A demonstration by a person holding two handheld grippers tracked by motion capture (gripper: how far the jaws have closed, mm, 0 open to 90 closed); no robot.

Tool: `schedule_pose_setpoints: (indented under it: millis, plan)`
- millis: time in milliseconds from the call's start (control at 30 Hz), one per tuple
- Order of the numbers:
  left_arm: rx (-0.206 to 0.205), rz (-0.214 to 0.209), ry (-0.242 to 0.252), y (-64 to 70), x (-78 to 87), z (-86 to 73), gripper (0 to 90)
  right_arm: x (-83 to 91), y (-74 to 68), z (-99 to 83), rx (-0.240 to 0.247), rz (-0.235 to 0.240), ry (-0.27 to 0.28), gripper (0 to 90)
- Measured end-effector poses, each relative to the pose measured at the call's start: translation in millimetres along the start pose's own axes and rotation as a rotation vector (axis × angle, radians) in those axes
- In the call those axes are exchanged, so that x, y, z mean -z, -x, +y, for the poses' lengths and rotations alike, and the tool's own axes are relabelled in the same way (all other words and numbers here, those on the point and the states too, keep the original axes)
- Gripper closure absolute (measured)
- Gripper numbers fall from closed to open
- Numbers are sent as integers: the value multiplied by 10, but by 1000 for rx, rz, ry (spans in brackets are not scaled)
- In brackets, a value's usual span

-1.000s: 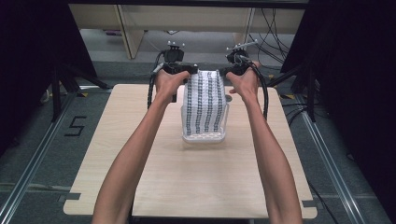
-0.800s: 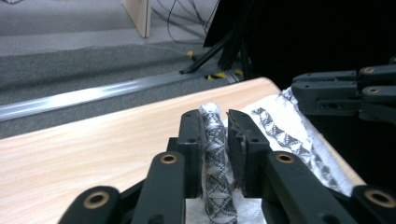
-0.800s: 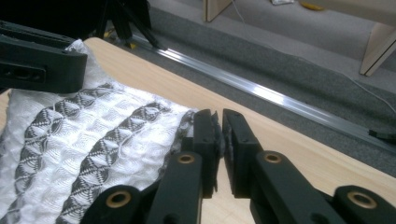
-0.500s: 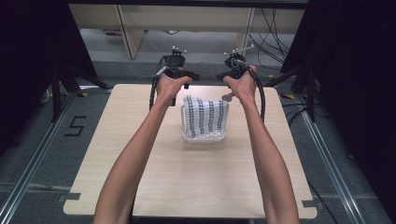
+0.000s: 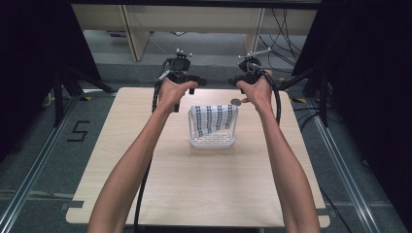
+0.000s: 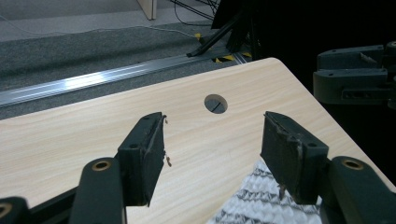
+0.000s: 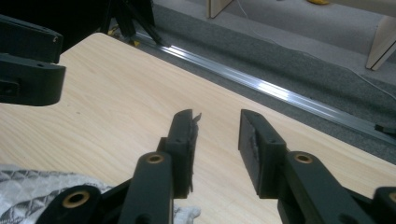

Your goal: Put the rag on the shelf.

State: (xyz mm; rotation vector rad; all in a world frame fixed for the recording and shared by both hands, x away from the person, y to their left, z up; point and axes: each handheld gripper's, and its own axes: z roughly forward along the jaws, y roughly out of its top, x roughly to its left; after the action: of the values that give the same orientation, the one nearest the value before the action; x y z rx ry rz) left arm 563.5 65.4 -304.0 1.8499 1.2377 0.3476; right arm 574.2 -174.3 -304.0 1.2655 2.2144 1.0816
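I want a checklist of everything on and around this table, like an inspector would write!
Surface: light wooden table with a round hole near the far edge.
Job's things: patterned cloth draped over the far side of a clear plastic basket.
Clutter: nothing seen.
Grippers: left hand-held gripper open, nothing between its jaws; right hand-held gripper open too. Both are above the table's far end, beyond the basket.
Cables: a black cable trails from the left hand-held gripper; another curves from the right one.
Surroundings: grey floor, a metal rail, dark curtains.
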Motion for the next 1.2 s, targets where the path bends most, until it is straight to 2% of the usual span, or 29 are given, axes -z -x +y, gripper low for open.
schedule_pose_setpoints:
  millis: [167, 300, 333, 433, 533, 567, 633, 833, 867, 900, 1033, 1067, 1100, 1167, 1200]
  plan:
    - [2, -21, 10, 13, 111, -41, 377, 81, 8, -66, 5, 8, 18, 607]
    - [-3, -32, 9, 20, 174, -71, 372, 140, 0, -95, 1, 7, 7, 587]
    - [-5, -35, 7, 23, 195, -82, 366, 150, 14, -109, 22, 14, 20, 578]
    - [-17, -41, 1, 33, 256, -115, 353, 212, 6, -144, 6, 26, 26, 564]
    - [-11, -49, 12, 47, 310, -140, 341, 269, -18, -192, -2, 27, 21, 546]
    - [-9, -61, 19, 61, 347, -154, 340, 284, -10, -204, 15, 26, 15, 537]
    - [-19, -63, 20, 72, 370, -164, 338, 293, -25, -207, 5, 28, 15, 535]
    - [-38, -73, 36, 125, 501, -232, 325, 415, -118, -242, 41, 36, 26, 518]
    - [-38, -73, 36, 125, 501, -232, 323, 412, -121, -251, 60, 38, 46, 514]
    - [-49, -68, 38, 138, 545, -261, 321, 448, -145, -255, 52, 42, 31, 510]
    - [-56, -66, 48, 143, 604, -312, 321, 498, -184, -283, 52, 47, 34, 502]
    - [-56, -66, 50, 142, 619, -330, 321, 509, -192, -299, 67, 48, 49, 499]
    - [-58, -66, 48, 133, 647, -368, 321, 550, -205, -317, 82, 47, 39, 496]
    - [-60, -64, 49, 129, 656, -392, 321, 549, -208, -327, 80, 52, 60, 496]
    - [-60, -64, 51, 128, 663, -406, 321, 576, -216, -337, 79, 58, 48, 496]
